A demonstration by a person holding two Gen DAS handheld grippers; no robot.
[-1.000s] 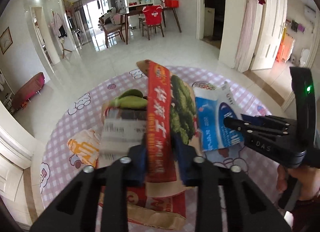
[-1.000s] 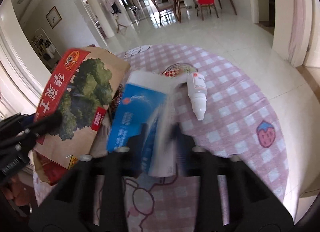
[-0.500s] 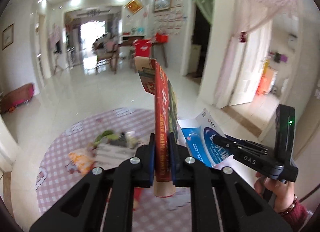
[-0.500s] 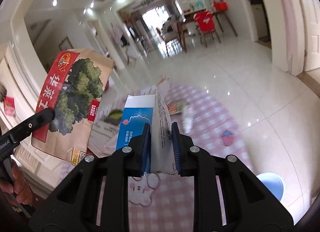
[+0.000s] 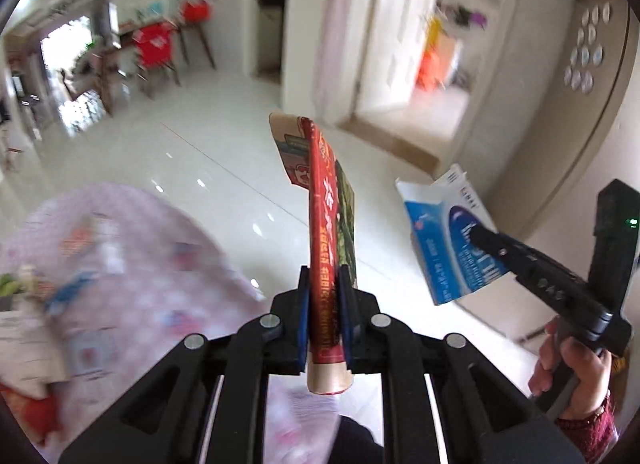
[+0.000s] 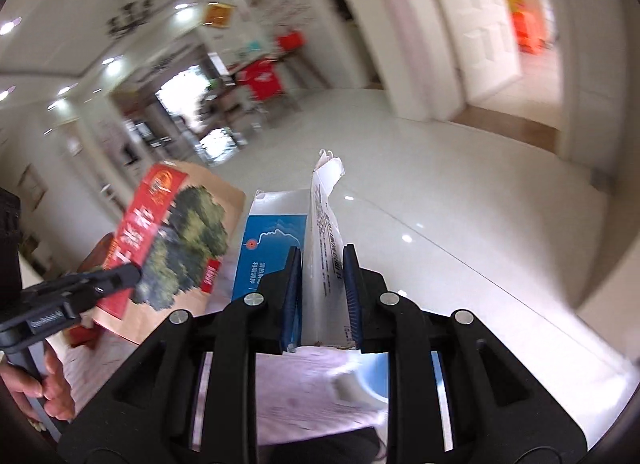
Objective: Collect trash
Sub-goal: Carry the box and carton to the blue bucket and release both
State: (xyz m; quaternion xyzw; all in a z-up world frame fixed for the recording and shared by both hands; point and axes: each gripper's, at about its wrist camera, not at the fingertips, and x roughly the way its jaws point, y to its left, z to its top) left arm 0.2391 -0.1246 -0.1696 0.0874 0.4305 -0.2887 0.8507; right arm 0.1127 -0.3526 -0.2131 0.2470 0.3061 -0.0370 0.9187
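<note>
My left gripper (image 5: 324,284) is shut on a flat brown paper bag (image 5: 326,223) with a red band and a green tree print, held edge-on and upright in the air; it also shows in the right wrist view (image 6: 176,240). My right gripper (image 6: 322,264) is shut on a flattened blue and white carton (image 6: 320,240), held up beside the bag. The carton (image 5: 448,236) and the right gripper (image 5: 476,234) show at the right of the left wrist view. More trash (image 5: 24,304) lies blurred on the pink checked mat (image 5: 132,264).
White tiled floor (image 5: 208,167) spreads ahead. A blue round bin rim (image 6: 372,388) shows low under the right gripper. A dining table with red chairs (image 5: 156,47) stands far back. Doorways and a pale curved wall (image 5: 560,123) are to the right.
Both grippers have swung to the right, away from the mat, carrying the bag and the carton. The mat now lies at the left and the bin rim appears under the right gripper.
</note>
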